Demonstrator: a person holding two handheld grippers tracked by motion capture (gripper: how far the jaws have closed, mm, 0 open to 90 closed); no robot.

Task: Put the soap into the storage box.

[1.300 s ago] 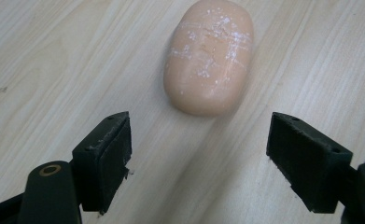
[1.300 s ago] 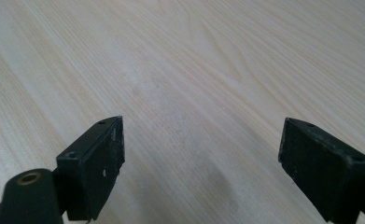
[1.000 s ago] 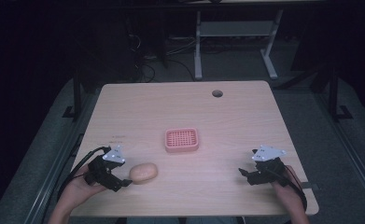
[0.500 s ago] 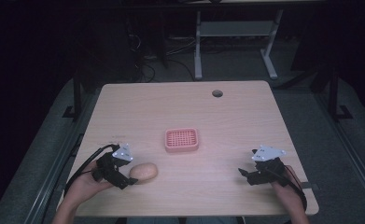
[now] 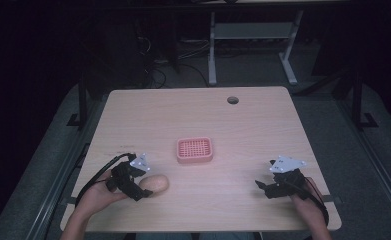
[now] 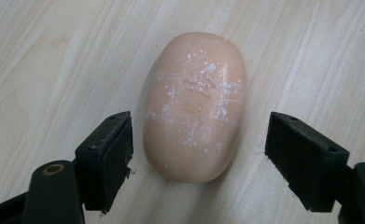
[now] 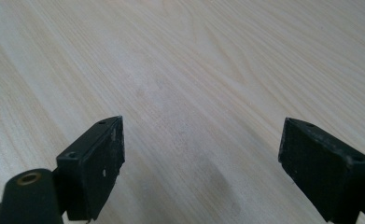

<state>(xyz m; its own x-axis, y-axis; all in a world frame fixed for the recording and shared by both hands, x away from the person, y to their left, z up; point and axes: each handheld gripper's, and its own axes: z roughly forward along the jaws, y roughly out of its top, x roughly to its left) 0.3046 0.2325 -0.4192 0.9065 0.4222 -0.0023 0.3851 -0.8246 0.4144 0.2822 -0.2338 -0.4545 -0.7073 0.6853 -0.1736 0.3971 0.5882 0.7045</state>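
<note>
Left gripper lining up on the soap-like oval bar.
Jaws wide, holding nothing, bar between them; closing comes next. Right gripper open, empty.

Potato near end hidden behind left gripper.
</note>
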